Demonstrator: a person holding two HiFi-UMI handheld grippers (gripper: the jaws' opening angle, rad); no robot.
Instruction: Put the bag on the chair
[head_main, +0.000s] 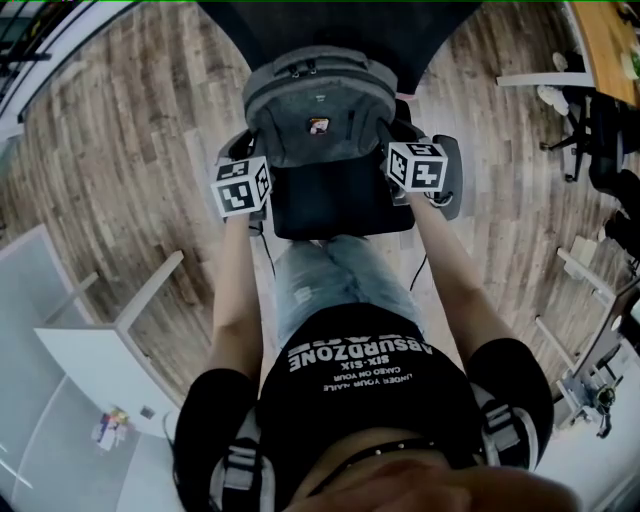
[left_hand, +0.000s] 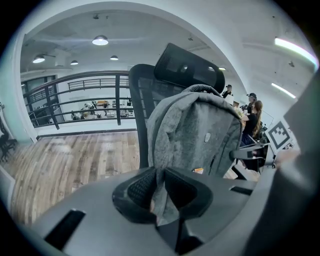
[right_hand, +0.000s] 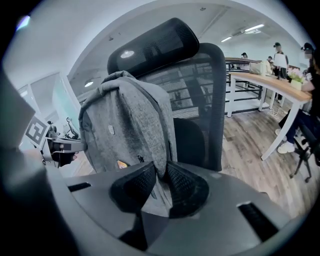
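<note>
A grey backpack (head_main: 315, 110) stands upright on the black office chair (head_main: 330, 205), its back against the backrest. My left gripper (head_main: 248, 152) is at the bag's left side and my right gripper (head_main: 398, 145) at its right side. In the left gripper view the left gripper (left_hand: 160, 192) is shut on a fold of the backpack (left_hand: 195, 130), with the chair's headrest (left_hand: 187, 65) behind. In the right gripper view the right gripper (right_hand: 161, 182) pinches the edge of the backpack (right_hand: 125, 125) in front of the chair's mesh back (right_hand: 200, 75).
Wooden floor surrounds the chair. A white table (head_main: 90, 360) stands at the lower left, a desk (head_main: 610, 40) and dark chairs (head_main: 600, 130) at the right. A railing (left_hand: 75, 100) runs behind. People (left_hand: 252, 120) stand near a wooden table (right_hand: 270, 82).
</note>
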